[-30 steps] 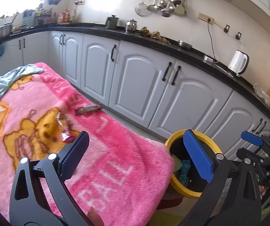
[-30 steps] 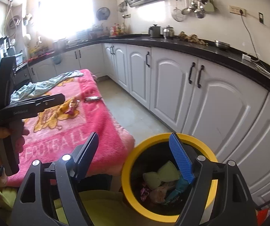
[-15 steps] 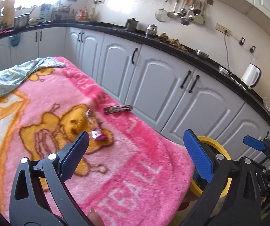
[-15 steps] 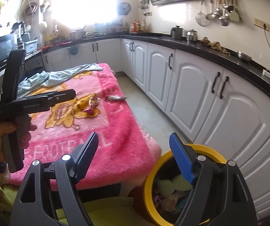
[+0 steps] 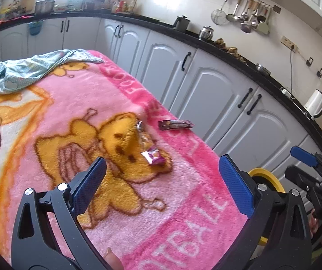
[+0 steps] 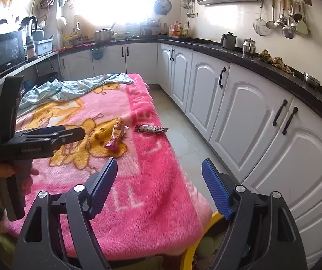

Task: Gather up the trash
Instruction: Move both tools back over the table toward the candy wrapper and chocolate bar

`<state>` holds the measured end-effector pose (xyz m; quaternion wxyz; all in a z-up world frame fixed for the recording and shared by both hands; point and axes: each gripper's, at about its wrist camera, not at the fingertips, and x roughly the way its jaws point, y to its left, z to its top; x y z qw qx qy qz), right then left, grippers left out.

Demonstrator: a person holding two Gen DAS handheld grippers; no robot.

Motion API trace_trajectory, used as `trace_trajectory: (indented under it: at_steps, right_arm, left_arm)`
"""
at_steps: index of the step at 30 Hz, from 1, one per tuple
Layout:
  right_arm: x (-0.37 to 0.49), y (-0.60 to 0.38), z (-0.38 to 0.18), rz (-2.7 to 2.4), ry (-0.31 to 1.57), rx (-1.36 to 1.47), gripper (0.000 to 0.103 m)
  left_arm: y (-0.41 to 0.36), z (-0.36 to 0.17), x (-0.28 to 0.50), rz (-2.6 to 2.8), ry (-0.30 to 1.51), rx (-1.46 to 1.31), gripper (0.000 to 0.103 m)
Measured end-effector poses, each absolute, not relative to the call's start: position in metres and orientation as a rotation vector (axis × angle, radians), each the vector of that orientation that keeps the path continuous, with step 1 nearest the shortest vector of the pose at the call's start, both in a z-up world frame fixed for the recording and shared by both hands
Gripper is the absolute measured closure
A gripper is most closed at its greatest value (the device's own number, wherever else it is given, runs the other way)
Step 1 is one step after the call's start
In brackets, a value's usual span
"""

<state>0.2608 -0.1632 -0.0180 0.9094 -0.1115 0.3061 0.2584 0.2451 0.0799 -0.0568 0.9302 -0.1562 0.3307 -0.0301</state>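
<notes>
Kitchen with white cabinets (image 6: 246, 112) under a black countertop (image 6: 280, 76). A pink blanket (image 5: 172, 202) covers the work surface, a pale blue cloth (image 5: 26, 72) crumpled at its far end. Two wrappers lie well apart from both grippers: a pink wrapper (image 5: 152, 156) on the bear print, a dark bar wrapper (image 5: 175, 124) near the blanket's edge. Left gripper (image 5: 161, 184) and right gripper (image 6: 161, 189): jaws apart, nothing between. Yellow-rimmed bin (image 5: 265, 180) stands beside the blanket's near corner.

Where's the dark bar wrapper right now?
Dark bar wrapper lies flat near the pink blanket's cabinet-side edge, just beyond the crumpled pink wrapper; both views show it.
</notes>
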Motion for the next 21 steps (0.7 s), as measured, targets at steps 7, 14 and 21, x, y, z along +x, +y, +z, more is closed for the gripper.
trace_trajectory:
  at_steps: [7,14,21]
  right_arm:
    - [0.292,-0.148,-0.03,0.533,0.657,-0.258,0.028]
    - [0.319,-0.14,-0.042,0.532,0.679,-0.302,0.028]
    - [0.352,-0.125,-0.056,0.55,0.709,-0.371,0.028]
  left_arm:
    - [0.089,-0.071,0.257,-0.046,0.711,-0.355,0.011]
    - [0.088,-0.087,0.274,-0.062,0.758,-0.378,0.023]
    - [0.08,-0.103,0.292,-0.079,0.809,-0.386,0.04]
